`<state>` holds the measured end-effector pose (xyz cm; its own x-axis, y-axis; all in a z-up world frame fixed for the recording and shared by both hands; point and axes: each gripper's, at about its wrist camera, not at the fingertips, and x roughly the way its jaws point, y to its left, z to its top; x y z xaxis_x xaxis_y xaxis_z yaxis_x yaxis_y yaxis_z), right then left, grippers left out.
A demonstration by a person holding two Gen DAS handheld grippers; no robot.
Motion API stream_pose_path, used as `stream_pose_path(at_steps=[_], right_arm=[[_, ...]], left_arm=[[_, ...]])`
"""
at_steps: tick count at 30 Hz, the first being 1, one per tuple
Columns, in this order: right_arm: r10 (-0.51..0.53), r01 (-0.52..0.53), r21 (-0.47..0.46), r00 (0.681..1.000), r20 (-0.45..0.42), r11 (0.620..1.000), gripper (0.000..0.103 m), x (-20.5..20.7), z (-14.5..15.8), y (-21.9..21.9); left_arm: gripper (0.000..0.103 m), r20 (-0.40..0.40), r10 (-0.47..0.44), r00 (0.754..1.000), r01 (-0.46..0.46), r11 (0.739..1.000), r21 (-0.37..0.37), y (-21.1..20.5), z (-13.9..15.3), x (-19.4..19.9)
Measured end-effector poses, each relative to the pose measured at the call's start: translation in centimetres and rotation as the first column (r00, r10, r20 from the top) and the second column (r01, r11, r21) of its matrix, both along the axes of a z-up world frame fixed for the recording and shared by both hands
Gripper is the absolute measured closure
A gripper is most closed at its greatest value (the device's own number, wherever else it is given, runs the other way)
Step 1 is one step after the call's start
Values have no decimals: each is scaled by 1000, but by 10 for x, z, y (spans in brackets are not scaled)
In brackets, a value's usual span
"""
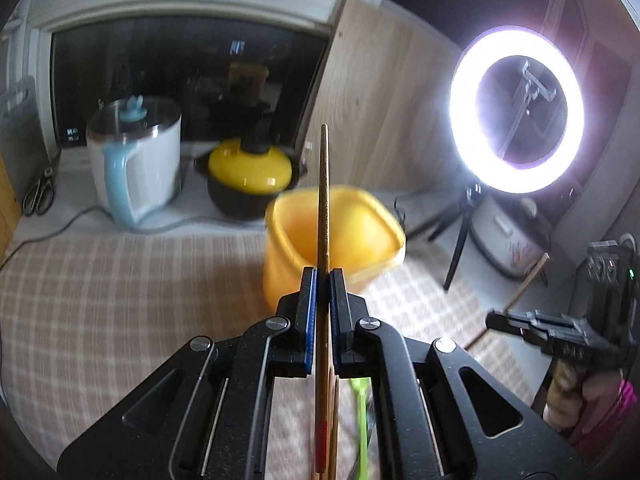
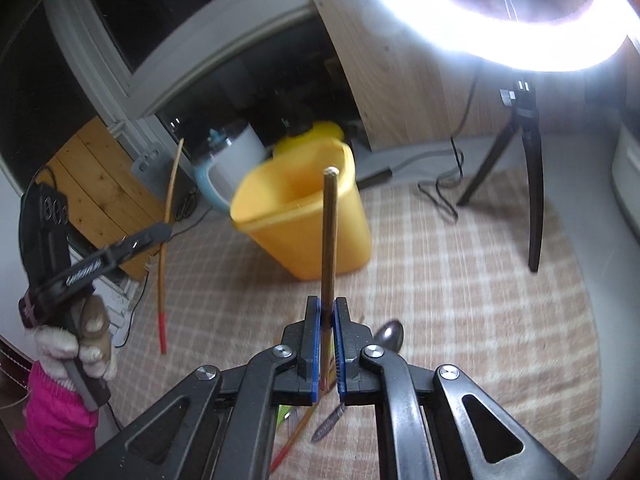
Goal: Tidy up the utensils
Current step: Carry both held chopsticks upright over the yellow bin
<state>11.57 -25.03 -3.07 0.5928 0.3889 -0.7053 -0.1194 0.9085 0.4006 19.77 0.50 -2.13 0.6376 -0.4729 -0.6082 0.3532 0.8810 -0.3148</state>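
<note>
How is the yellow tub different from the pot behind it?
The yellow tub is open on top; the pot wears a lid with a dark knob. The tub is yellow all over; the pot's body is black. Both show yellow.

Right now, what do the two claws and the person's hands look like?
Both claws are black, with flat blue pads on the inside of the fingers and round silver screws on the joints. The left claw and right claw look alike. The left hand wears a whitish glove and a bright pink sleeve. The side of the left claw has pale lettering, too blurry to read.
</note>
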Motion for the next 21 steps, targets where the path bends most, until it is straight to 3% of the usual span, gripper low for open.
stream_pose_path(at_steps=[10,21], right_arm=[[-17,17,-7,995,97,1000,99,13,41,-3],[-24,27,-14,982,185,1000,99,30,77,-6]], left_arm=[[99,108,42,993,-35,997,-65,-11,24,50],[99,171,110,979,-94,991,-99,-19,36,97]])
